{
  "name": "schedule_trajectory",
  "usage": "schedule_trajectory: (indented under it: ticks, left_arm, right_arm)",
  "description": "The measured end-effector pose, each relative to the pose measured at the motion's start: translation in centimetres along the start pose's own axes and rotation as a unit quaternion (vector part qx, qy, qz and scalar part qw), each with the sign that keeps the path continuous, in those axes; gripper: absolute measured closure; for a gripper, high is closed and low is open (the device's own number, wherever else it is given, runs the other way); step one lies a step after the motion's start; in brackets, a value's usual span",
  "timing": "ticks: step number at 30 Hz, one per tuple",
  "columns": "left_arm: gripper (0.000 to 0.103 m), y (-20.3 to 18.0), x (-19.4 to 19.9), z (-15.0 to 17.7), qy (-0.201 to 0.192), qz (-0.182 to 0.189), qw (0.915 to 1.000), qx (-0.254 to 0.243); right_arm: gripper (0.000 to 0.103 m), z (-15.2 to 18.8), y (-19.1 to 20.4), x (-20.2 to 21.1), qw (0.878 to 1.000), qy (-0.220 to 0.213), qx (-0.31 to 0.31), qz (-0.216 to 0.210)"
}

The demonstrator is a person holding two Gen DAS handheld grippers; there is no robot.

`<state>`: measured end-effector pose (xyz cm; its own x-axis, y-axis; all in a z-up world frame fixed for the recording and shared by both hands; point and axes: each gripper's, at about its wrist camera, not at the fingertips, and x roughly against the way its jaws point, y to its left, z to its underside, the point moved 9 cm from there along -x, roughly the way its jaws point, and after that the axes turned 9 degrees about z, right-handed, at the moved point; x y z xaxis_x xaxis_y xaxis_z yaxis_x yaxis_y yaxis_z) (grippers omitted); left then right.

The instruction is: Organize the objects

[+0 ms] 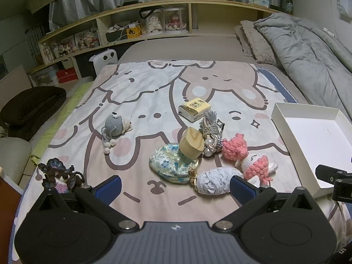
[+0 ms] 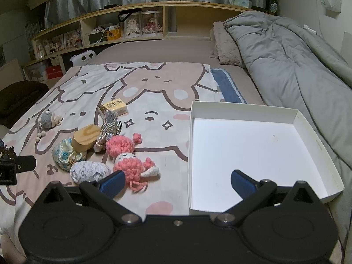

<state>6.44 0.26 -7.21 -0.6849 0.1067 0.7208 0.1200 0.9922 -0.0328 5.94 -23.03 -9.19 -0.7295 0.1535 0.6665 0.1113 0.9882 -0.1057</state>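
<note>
Small objects lie on a cartoon-print blanket: a pink crochet doll, a pale blue yarn bundle, a floral pouch, a round wooden box, a tasselled pearl cord, a yellow packet, a grey crochet mouse and a dark crochet figure. An empty white box sits to the right. My left gripper is open before the pile. My right gripper is open over the box's left wall.
A grey duvet and pillows lie at the right. A wooden shelf with dolls and boxes runs along the head of the bed. A dark cushion lies on the floor at the left.
</note>
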Motion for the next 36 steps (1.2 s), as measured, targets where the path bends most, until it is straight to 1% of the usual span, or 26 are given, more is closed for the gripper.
schedule_trajectory:
  ticks: [36]
  left_arm:
    - [0.0, 0.0, -0.22, 0.33, -0.003, -0.004, 1.0, -0.004]
  right_arm:
    - [0.0, 0.14, 0.0, -0.2, 1.0, 0.007, 0.003, -0.001]
